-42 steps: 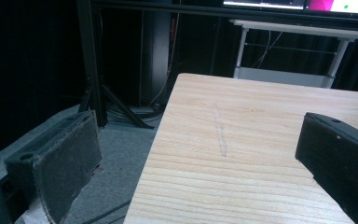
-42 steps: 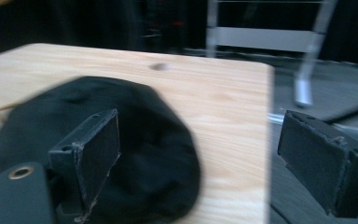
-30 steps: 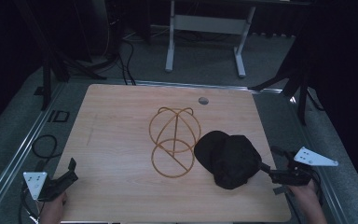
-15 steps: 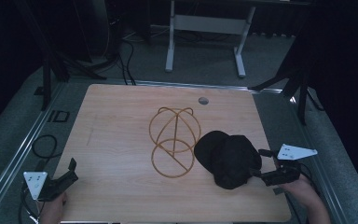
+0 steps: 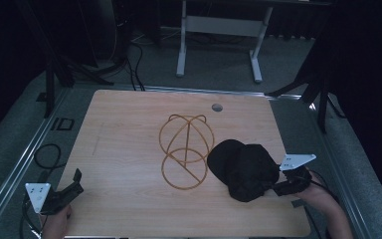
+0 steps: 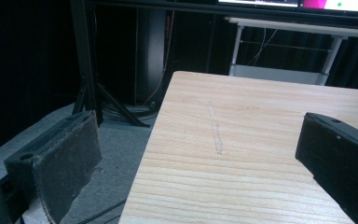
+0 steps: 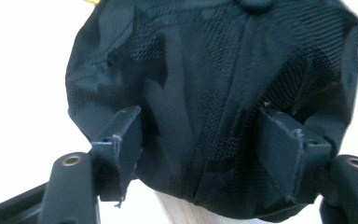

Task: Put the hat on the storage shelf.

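Observation:
A black cap (image 5: 243, 169) lies on the wooden table (image 5: 129, 134), right of centre, beside a gold wire hat stand (image 5: 186, 149). My right gripper (image 5: 278, 188) is at the cap's right rear edge, held in a hand. In the right gripper view its jaws stand apart, open, on either side of the cap's mesh back (image 7: 214, 70), my right gripper (image 7: 200, 126) straddling the fabric. My left gripper (image 5: 72, 181) rests at the table's front left corner, open, nothing between its jaws. In the left gripper view my left gripper (image 6: 200, 140) frames bare wood (image 6: 261, 116).
A small grey round grommet (image 5: 217, 107) sits near the table's far edge. A white desk frame (image 5: 219, 30) stands on the floor beyond. Cables (image 5: 45, 154) loop on the floor left of the table. Black stand legs (image 5: 318, 94) are off the right side.
My right gripper has moved left along the table's front right until its jaws reach the cap's edge. The left gripper has stayed put.

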A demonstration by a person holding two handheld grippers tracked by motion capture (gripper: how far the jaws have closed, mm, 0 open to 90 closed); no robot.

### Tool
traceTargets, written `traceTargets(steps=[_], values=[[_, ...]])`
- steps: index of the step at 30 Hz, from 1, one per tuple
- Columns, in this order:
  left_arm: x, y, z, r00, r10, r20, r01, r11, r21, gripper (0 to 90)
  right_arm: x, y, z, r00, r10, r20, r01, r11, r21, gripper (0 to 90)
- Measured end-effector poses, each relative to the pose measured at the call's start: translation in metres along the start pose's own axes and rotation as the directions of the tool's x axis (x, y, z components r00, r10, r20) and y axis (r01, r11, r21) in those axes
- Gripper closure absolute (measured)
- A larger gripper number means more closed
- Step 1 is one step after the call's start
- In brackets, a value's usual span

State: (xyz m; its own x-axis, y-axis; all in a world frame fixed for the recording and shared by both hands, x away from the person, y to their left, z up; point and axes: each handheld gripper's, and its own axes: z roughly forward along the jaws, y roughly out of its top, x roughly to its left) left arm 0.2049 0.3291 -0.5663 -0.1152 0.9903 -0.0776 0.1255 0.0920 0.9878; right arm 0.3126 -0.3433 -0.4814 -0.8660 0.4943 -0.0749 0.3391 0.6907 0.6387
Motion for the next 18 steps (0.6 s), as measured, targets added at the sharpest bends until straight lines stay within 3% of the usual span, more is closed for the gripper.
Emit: traceTargets(steps=[10,14,18], values=[[0.000,0.000,0.000,1.0000,0.005,0.003,-0.005,1.0000,0.005,0.5,0.005,0.004,0.015,0.9958,-0.045,0.079,0.038,0.995,0.088,62.6],[0.000,0.000,0.000,1.0000,0.000,0.004,0.000,1.0000,0.003,0.5,0.007,0.001,0.019,0.9903,-0.011,0.138,0.003,0.998,0.059,82.0],[0.000,0.000,0.000,1.0000,0.002,0.005,-0.003,1.0000,0.002,0.5,0.008,-0.010,0.022,0.9840,0.074,0.162,-0.067,0.997,-0.046,85.7]])
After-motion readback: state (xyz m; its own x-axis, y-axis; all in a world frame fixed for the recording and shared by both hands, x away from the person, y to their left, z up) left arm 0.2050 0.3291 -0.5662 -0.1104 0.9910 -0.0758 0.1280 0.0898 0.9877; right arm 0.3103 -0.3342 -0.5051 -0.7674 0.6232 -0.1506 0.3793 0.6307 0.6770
